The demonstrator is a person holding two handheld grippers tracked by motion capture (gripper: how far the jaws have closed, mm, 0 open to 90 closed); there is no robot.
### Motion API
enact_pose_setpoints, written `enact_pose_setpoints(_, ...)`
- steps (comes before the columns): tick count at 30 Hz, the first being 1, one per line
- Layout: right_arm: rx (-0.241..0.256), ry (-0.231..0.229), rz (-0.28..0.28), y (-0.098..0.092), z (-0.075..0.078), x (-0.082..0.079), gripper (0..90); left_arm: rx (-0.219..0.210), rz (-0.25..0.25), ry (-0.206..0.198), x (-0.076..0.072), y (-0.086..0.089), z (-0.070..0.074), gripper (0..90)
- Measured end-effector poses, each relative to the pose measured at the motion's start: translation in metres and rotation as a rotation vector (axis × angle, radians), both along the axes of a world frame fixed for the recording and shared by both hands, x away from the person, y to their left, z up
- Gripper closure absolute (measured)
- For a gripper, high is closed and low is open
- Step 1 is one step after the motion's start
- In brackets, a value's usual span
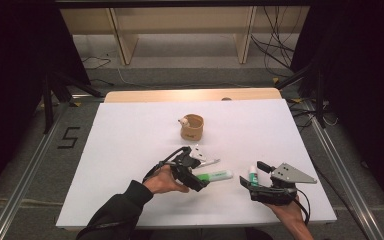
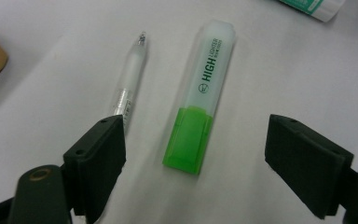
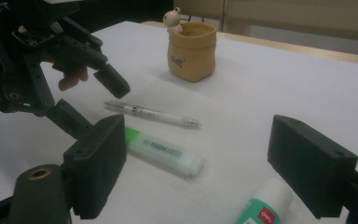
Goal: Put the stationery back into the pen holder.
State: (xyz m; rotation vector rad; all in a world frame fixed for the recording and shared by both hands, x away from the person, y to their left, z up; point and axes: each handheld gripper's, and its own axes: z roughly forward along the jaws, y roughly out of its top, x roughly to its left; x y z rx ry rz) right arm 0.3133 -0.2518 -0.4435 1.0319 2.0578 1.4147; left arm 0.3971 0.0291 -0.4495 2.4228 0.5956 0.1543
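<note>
1. The left gripper [image 1: 198, 178] hangs just over the near middle of the white table [image 1: 130, 150], its jaws spread wide with nothing between them but air.
2. In the left gripper view, a green highlighter [image 2: 200, 98] lies flat on the table in the gap between the jaws, touching neither; its green end points toward the camera and its clear cap points away.
3. A clear pen [image 2: 129, 81] lies just beside the highlighter, roughly parallel to it and apart from it; its near end passes behind one jaw.
4. The right gripper [image 1: 252, 186] is held by a hand at the near right edge of the table, jaws also wide and empty.
5. A white tube with a green label [image 3: 263, 207] lies on the table close by the right gripper's jaws, partly hidden by one of them in the right gripper view.
6. A small tan pot [image 1: 192, 127] with a little figure on its rim stands upright farther back, well apart from both grippers.
</note>
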Motion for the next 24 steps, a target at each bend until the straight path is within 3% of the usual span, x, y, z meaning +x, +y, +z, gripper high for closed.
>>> enact_pose_setpoints(5, -0.001, -0.002, -0.001, 0.000, 0.000, 0.000, 20.3, 0.036, -0.037, 0.008, 0.002, -0.007, -0.007, 25.1)
enact_pose_setpoints(24, -0.005, 0.003, 0.001, 0.002, -0.002, 0.000, 20.3, 0.083, -0.081, 0.057, 0.017, -0.015, -0.018, 41.5)
